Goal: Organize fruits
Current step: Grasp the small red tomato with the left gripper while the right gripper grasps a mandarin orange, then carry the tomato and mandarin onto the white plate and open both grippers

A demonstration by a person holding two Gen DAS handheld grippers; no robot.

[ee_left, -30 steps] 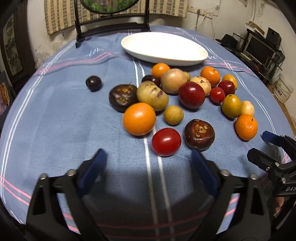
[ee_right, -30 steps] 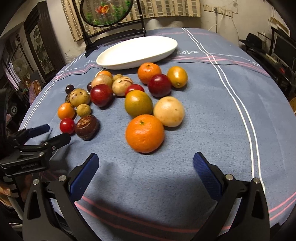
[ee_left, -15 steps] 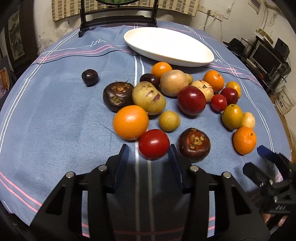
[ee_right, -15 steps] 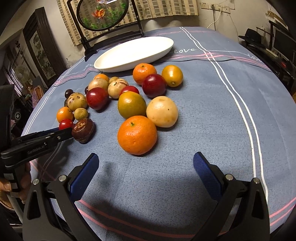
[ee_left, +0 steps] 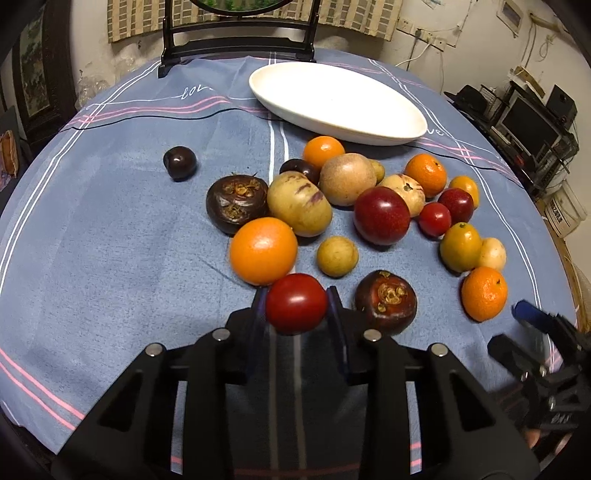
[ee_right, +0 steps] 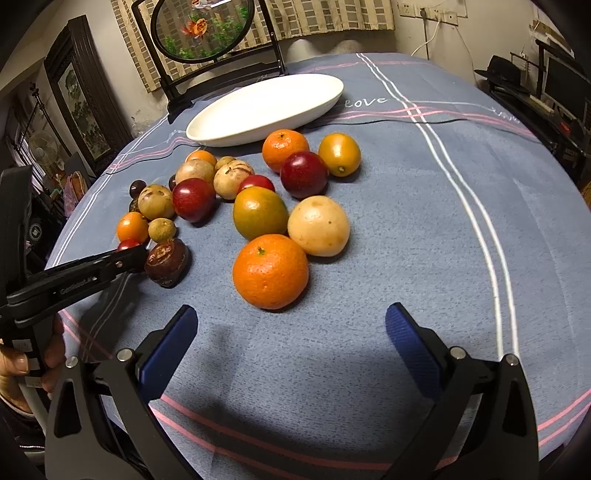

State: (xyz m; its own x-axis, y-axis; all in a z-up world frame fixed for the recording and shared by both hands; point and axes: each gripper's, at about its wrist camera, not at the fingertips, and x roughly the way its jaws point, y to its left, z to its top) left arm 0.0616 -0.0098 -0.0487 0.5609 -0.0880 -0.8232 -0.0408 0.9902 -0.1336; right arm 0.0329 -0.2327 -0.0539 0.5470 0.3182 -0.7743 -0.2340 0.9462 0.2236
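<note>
A small red tomato (ee_left: 296, 302) sits between the blue pads of my left gripper (ee_left: 296, 300), whose jaws are closing and press it on both sides, at the near edge of the fruit pile. An orange (ee_left: 263, 251) touches it behind, and a mangosteen (ee_left: 386, 301) lies just to its right. In the right wrist view the left gripper (ee_right: 127, 258) hides most of the tomato (ee_right: 128, 243). My right gripper (ee_right: 290, 314) stands wide open and holds nothing, just short of a mandarin (ee_right: 270, 271). The white oval plate (ee_left: 332, 122) lies beyond the pile with nothing in it.
Several oranges, plums, potatoes-like pale fruits and mangosteens crowd the blue striped tablecloth (ee_left: 110, 240). A lone dark plum (ee_left: 180, 162) sits to the left. A black stand with a round picture (ee_right: 203, 29) rises at the table's far edge. Shelves with electronics (ee_left: 532, 122) stand to the right.
My left gripper went from wide open to closed around the red tomato and moved slightly forward to it. The right gripper stayed open and nearly still.
</note>
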